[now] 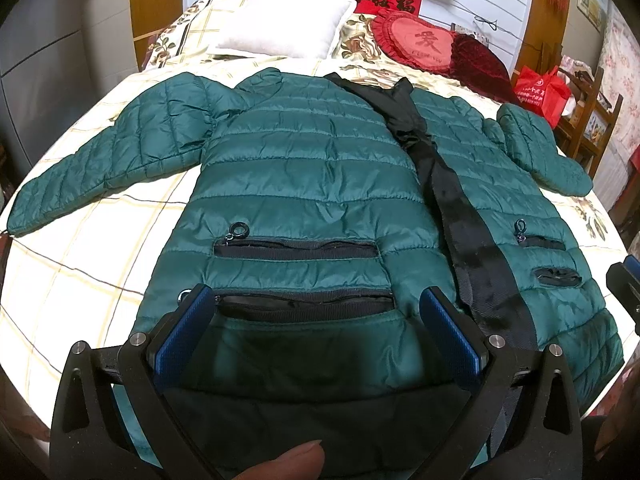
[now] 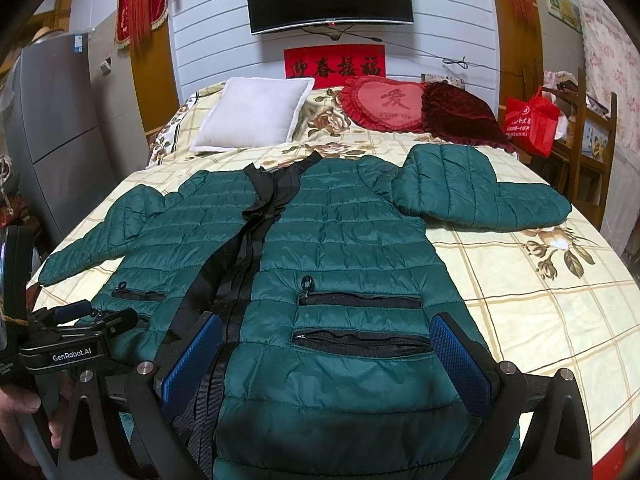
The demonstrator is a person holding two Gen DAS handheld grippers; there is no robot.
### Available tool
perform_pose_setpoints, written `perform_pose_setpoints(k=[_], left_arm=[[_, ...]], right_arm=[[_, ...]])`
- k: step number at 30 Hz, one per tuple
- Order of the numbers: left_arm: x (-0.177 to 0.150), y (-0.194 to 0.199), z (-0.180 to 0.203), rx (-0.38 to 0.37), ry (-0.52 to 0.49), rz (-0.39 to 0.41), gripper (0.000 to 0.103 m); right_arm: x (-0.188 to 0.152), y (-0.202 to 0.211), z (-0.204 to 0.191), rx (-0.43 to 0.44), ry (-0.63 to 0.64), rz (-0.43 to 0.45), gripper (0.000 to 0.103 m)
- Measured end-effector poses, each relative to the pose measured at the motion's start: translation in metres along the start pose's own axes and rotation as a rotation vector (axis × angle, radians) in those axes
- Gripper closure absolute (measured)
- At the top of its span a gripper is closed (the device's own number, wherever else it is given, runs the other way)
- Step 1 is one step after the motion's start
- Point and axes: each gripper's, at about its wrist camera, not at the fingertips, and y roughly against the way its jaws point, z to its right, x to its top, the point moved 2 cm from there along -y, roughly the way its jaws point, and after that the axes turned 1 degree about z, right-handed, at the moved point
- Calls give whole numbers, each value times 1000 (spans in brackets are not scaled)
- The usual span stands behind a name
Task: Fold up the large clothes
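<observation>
— Jacket (image 1: 304, 184) is spread front-up on the bed (image 1: 80, 280), collar at the far end, hem at the near edge under both of my tools. Nothing is folded yet, so I'd call this the very start.

— Begin at the left. What have you got?

— Left sleeve (image 1: 108, 156) lies stretched out to the left, flat on the checked sheet. My left gripper (image 1: 316, 332) hangs over the near left panel, just short of the lower pocket (image 1: 306, 304). Its blue pads (image 1: 182, 328) stand wide apart with nothing between them.

— And the middle?

— Black zipper strip (image 2: 240, 264) runs from collar to hem, a bit rumpled near the top. I judge it will want smoothing.

— Right side?

— My right gripper (image 2: 324, 360) sits over the near right panel, also spread wide and empty, pads either side of the lower right pocket (image 2: 360, 342). Right sleeve (image 2: 480, 196) lies far right, bent back toward the shoulder.

— Next move?

— I'd say bring a sleeve across the chest first. That calls for reaching far from the hem, closing on the cuff, and carrying it inward without dragging the slippery body along. The white pillow (image 2: 256, 116) and red heart cushion (image 2: 386, 104) lie well beyond the collar, clear of the work.
</observation>
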Motion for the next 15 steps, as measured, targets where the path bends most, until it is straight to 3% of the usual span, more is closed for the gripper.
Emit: perform_pose_setpoints(k=[15], left_arm=[[0,-1,0,1,-1,-2,0]], right_arm=[[-1,-1,-3,-5,19,-8,0]])
